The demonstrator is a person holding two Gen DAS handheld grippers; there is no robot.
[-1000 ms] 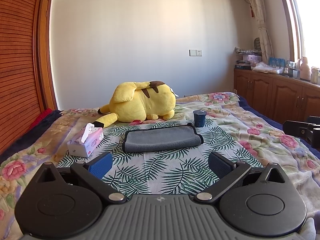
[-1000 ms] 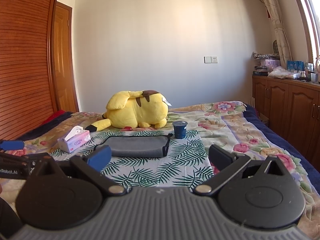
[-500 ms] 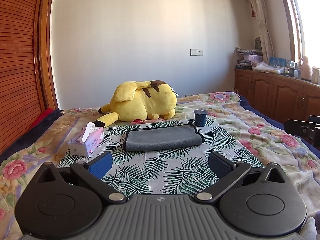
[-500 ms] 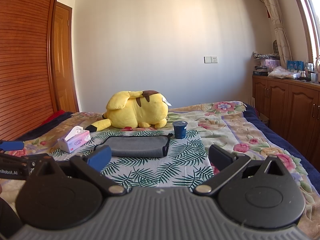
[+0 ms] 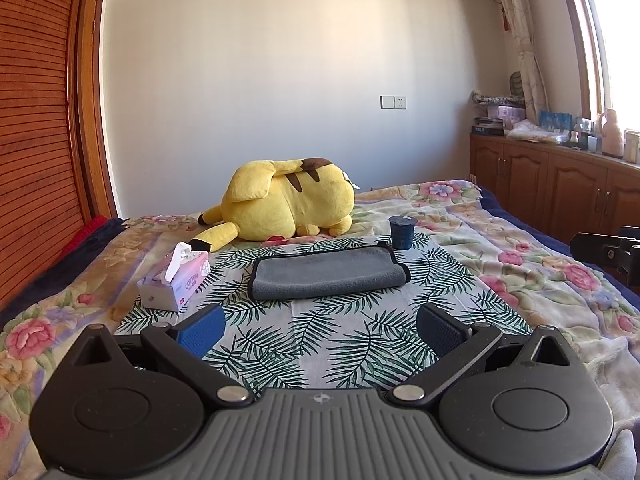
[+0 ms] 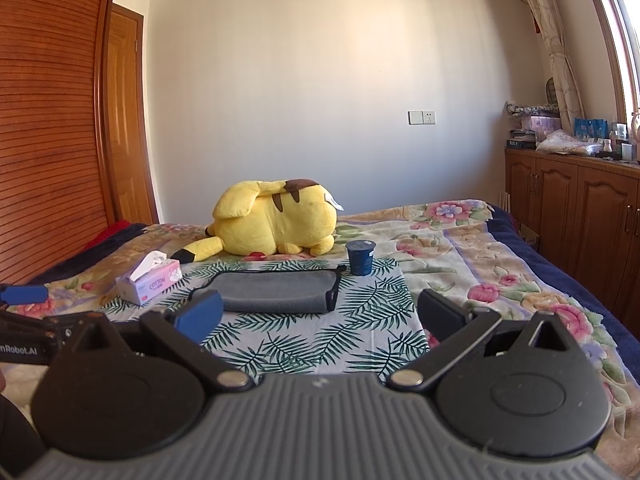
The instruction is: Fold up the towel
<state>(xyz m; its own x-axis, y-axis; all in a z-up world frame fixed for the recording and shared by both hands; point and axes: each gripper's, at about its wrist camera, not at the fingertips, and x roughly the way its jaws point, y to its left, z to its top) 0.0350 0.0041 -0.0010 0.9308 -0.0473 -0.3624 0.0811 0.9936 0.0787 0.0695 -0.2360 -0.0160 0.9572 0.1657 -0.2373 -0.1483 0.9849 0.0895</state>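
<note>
A grey towel [image 5: 326, 276] with a dark hem lies folded in a flat rectangle on a palm-leaf cloth [image 5: 320, 332] on the bed; it also shows in the right wrist view [image 6: 276, 291]. My left gripper [image 5: 320, 330] is open and empty, held well short of the towel's near edge. My right gripper [image 6: 320, 316] is open and empty, also short of the towel and to its right. Neither gripper touches the towel.
A yellow plush toy [image 5: 280, 208] lies behind the towel. A dark blue cup [image 5: 402, 232] stands at the towel's far right corner. A pink tissue box [image 5: 174, 282] sits to its left. Wooden cabinets [image 5: 560, 188] line the right wall.
The left wrist view has shifted very slightly; the towel sits a touch higher in it. Both grippers stay open and nothing on the bed has moved.
</note>
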